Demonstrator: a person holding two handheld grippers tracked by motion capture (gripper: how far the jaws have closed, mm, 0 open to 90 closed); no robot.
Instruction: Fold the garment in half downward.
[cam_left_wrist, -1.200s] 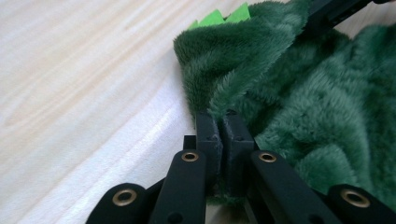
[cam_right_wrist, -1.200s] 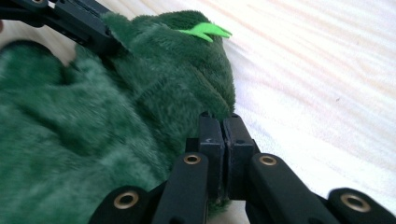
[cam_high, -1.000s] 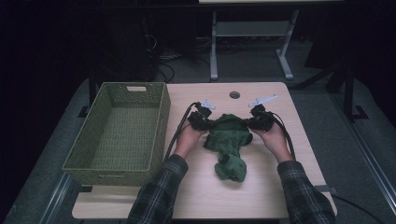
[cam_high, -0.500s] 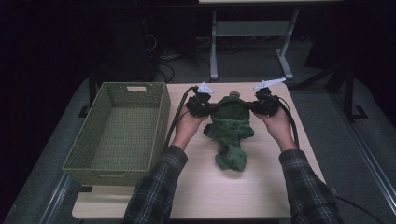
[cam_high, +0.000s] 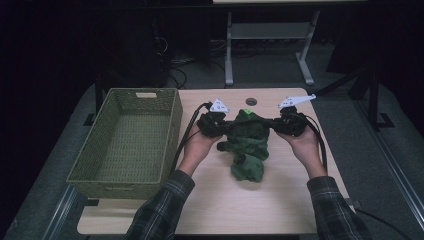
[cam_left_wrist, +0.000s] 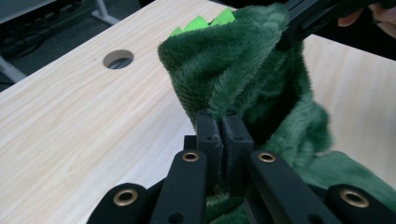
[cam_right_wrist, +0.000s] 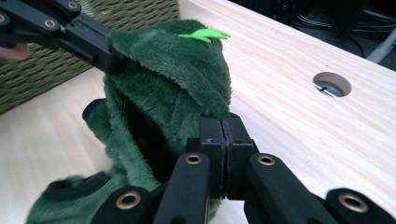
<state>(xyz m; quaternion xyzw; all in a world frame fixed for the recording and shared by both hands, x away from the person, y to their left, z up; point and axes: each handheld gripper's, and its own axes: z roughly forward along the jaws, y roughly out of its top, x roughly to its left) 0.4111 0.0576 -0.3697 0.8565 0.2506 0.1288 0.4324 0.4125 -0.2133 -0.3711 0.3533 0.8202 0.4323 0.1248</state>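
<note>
Two black hand-held grippers, worn with plaid sleeves

The left hand-held gripper (cam_high: 226, 125) and right hand-held gripper (cam_high: 274, 124) are matte black, each topped by a pale grey three-cornered plate and trailing a thick black cable. Seen up close, the left one (cam_left_wrist: 224, 128) and right one (cam_right_wrist: 225, 133) show blocky rectangular pads on angled link arms pinned with brass-coloured rivets. Both forearms wear dark plaid flannel sleeves (cam_high: 160, 210).
</note>
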